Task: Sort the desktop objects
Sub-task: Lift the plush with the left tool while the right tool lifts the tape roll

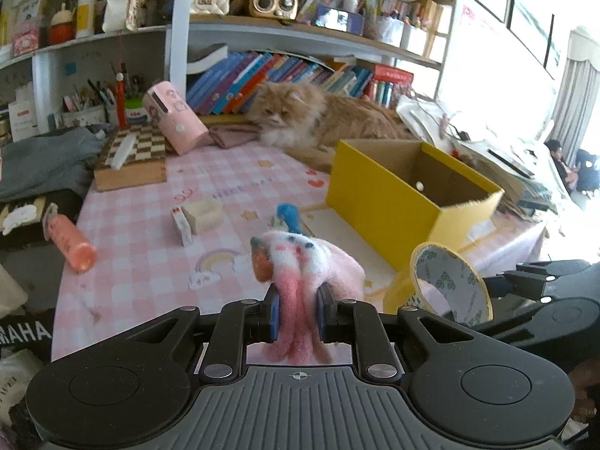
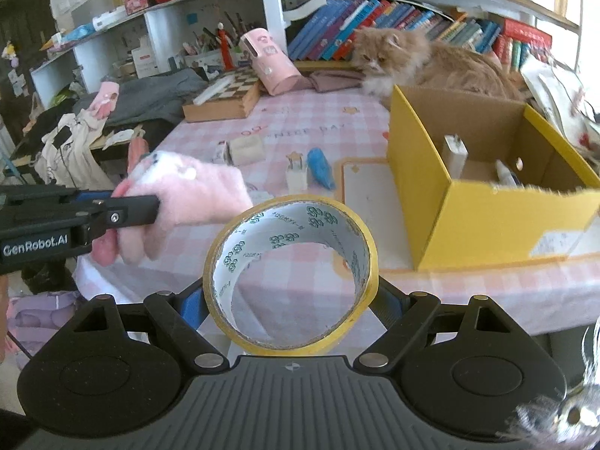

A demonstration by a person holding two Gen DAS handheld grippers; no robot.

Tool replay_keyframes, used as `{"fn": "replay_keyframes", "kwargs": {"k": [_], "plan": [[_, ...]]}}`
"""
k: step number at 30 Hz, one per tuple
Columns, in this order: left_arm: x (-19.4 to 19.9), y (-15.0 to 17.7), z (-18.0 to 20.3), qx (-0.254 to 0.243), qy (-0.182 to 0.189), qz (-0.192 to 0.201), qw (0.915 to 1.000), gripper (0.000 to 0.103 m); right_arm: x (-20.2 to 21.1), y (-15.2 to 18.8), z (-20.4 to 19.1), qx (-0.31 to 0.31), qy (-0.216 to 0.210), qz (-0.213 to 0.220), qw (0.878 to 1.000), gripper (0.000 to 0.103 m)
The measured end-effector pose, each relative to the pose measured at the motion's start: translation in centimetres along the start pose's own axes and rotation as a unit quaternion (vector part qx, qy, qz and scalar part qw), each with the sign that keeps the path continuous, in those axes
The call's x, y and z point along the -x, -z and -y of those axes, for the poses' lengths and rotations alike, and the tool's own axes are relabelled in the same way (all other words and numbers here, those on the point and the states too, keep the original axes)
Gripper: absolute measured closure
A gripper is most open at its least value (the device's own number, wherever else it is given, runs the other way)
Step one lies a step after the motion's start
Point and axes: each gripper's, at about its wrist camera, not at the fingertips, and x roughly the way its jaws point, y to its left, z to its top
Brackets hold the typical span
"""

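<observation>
Box (image 2: pixel 483 221) on my desk (image 2: pixel 300 120) holds a charger (image 2: pixel 455 157). Left tool (image 1: pixel 298 313) pinches a glove (image 1: pixel 300 273); "GenRobot.AI". Right tool (image 2: pixel 290 300) spans a tape roll (image 2: pixel 290 273).

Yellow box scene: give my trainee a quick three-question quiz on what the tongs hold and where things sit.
1. True or false: the left tongs are shut on the pink glove.
2. What do the right tongs hold: A tape roll, B blue toy, C bottle?
3. Which animal lies behind the yellow box?

Key: 1 true; 2 A; 3 the cat.
</observation>
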Motion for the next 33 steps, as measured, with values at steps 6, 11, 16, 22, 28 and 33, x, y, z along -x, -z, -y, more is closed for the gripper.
{"fn": "replay_keyframes", "kwargs": {"k": [6, 11, 16, 22, 28, 33], "plan": [[0.9, 1.3, 1.2, -0.008, 0.022, -0.011, 0.9997, 0.086, 1.4, 1.7, 0.1, -0.023, 0.006, -0.006, 1.0, 0.019], [1.3, 1.6, 2.1, -0.022, 0.033, -0.012, 0.9991, 0.086, 2.4, 2.7, 0.0, -0.03, 0.012, -0.004, 0.999, 0.019], [1.3, 1.9, 2.9, -0.031, 0.047, -0.018, 0.9982, 0.086, 3.5, 3.6, 0.3, -0.038, 0.022, -0.001, 0.999, 0.019], [1.4, 2.0, 4.1, -0.05, 0.06, -0.02, 0.9968, 0.086, 4.6, 4.9, 1.2, -0.07, 0.033, -0.001, 0.997, 0.019], [0.9, 2.1, 5.5, -0.074, 0.09, -0.035, 0.9926, 0.086, 6.0, 6.3, 1.8, -0.097, 0.053, 0.003, 0.994, 0.019], [0.6, 2.5, 6.7, -0.096, 0.113, -0.044, 0.988, 0.086, 7.1, 7.5, 2.2, -0.118, 0.074, 0.007, 0.99, 0.019]]}}
